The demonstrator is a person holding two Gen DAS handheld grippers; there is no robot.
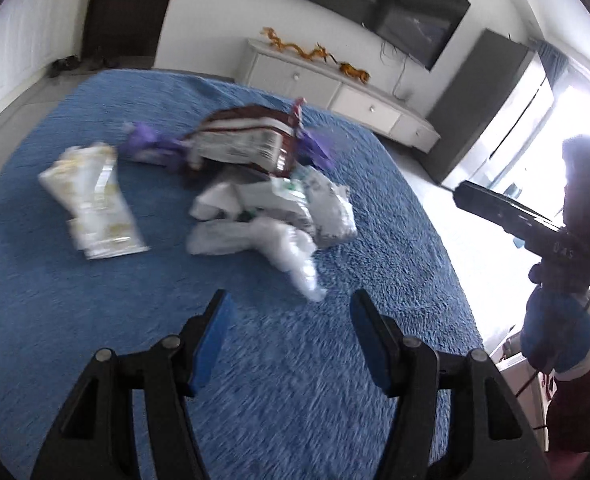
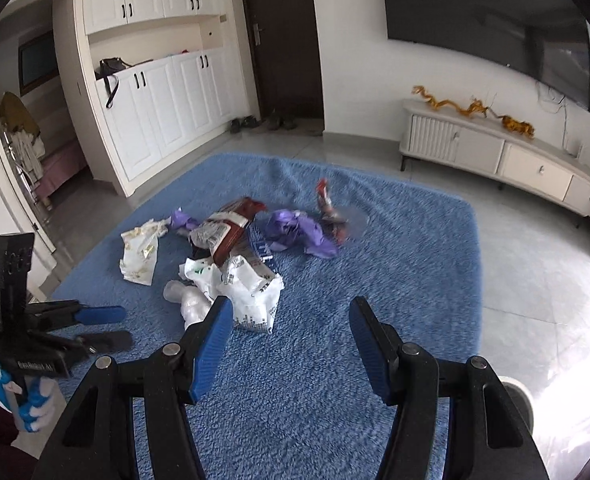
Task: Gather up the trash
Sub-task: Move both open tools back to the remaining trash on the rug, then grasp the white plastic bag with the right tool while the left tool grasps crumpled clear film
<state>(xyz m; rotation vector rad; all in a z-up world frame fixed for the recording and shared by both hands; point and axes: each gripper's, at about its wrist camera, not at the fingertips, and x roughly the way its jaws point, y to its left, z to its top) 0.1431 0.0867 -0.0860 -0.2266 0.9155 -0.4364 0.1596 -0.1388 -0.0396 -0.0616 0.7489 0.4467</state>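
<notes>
Ahead, trash (image 2: 231,264) on blue rug (image 2: 375,280)

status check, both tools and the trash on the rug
Left tool open, empty. Right tool open, empty, short of the pile. Trash pile loose on blue rug, untouched. Nothing in the way.

Ahead of the claw, past the blue rug (image 2: 395,240), stand white cupboards (image 2: 163,100), a dark door (image 2: 283,44), and to the right a low sideboard (image 2: 495,152) under a wall television (image 2: 487,16).
</notes>
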